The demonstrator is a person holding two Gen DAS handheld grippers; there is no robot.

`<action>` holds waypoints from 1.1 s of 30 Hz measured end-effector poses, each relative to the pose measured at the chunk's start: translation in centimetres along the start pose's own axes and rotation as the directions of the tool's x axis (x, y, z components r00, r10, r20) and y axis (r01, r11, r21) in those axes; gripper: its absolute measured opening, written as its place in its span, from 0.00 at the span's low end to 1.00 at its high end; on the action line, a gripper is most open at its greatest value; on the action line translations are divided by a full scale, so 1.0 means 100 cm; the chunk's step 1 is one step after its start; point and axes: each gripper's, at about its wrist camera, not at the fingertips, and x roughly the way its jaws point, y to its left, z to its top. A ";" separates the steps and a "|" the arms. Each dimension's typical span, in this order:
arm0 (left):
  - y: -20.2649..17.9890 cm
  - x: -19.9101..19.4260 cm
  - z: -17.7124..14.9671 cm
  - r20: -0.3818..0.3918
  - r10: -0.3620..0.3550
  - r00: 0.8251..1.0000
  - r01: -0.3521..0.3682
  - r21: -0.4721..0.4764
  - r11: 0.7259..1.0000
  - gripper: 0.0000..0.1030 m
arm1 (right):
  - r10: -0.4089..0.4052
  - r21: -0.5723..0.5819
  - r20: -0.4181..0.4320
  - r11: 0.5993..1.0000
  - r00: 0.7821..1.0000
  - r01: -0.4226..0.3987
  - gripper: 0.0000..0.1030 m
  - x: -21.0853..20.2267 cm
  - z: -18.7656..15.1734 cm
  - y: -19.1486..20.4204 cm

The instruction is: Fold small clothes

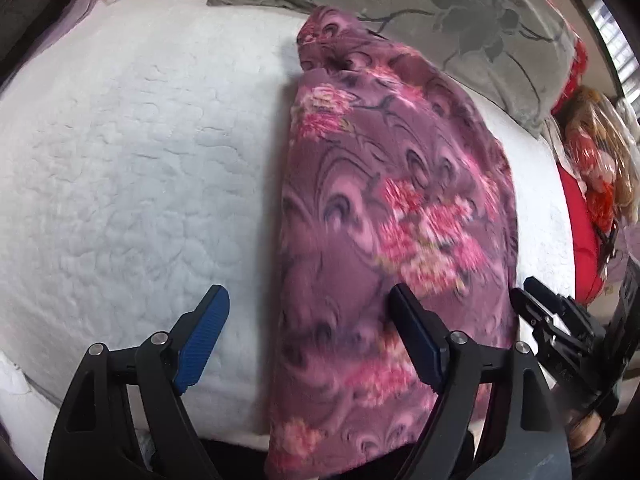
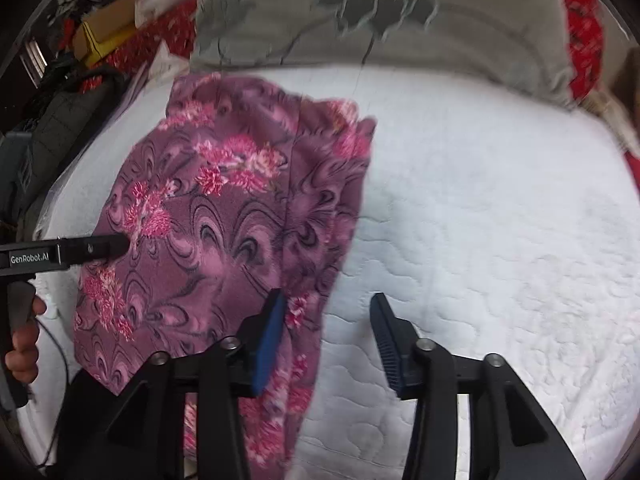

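Observation:
A purple garment with pink flowers (image 1: 384, 216) lies folded lengthwise on a white quilted bed cover (image 1: 132, 168). My left gripper (image 1: 308, 300) is open above the garment's near left edge, one finger over the cover, the other over the cloth. My right gripper (image 2: 328, 308) is open and empty over the garment's (image 2: 208, 216) near right edge. The right gripper also shows at the right edge of the left wrist view (image 1: 560, 320). The left gripper shows at the left of the right wrist view (image 2: 96, 248), its tips over the cloth.
A grey flowered pillow (image 1: 420, 4) lies at the back of the bed. Red patterned bedding (image 1: 580, 208) and bagged items lie to the right. Boxes and dark clutter (image 2: 100, 28) stand at the far left. The cover's near edge (image 1: 24, 380) drops off.

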 end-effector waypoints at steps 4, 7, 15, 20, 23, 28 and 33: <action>-0.004 -0.019 -0.018 0.033 0.049 0.998 -0.051 0.069 0.996 0.80 | -0.065 0.013 -0.011 0.998 0.998 0.065 0.52 -0.018 -0.011 0.002; -0.003 -0.028 -0.033 0.052 0.080 0.995 -0.084 0.095 0.992 0.80 | -0.120 0.005 -0.024 0.993 0.993 0.120 0.53 -0.028 -0.024 0.005; -0.002 -0.044 -0.063 0.121 0.128 0.984 -0.144 0.136 0.980 0.80 | -0.181 0.047 -0.013 0.982 0.983 0.181 0.70 -0.058 -0.053 0.008; -0.010 -0.051 -0.069 0.180 0.149 0.972 -0.177 0.154 0.972 0.80 | -0.238 0.073 0.032 0.969 0.971 0.235 0.85 -0.079 -0.063 0.014; -0.009 -0.057 -0.075 0.211 0.164 0.964 -0.199 0.155 0.968 0.80 | -0.252 0.060 0.049 0.967 0.966 0.249 0.87 -0.086 -0.065 0.022; -0.012 -0.063 -0.081 0.251 0.213 0.944 -0.255 0.151 0.955 0.80 | -0.271 0.046 0.066 0.962 0.960 0.269 0.89 -0.090 -0.070 0.032; -0.018 -0.066 -0.087 0.281 0.260 0.924 -0.314 0.167 0.935 0.80 | -0.278 0.058 0.081 0.960 0.957 0.274 0.91 -0.094 -0.071 0.034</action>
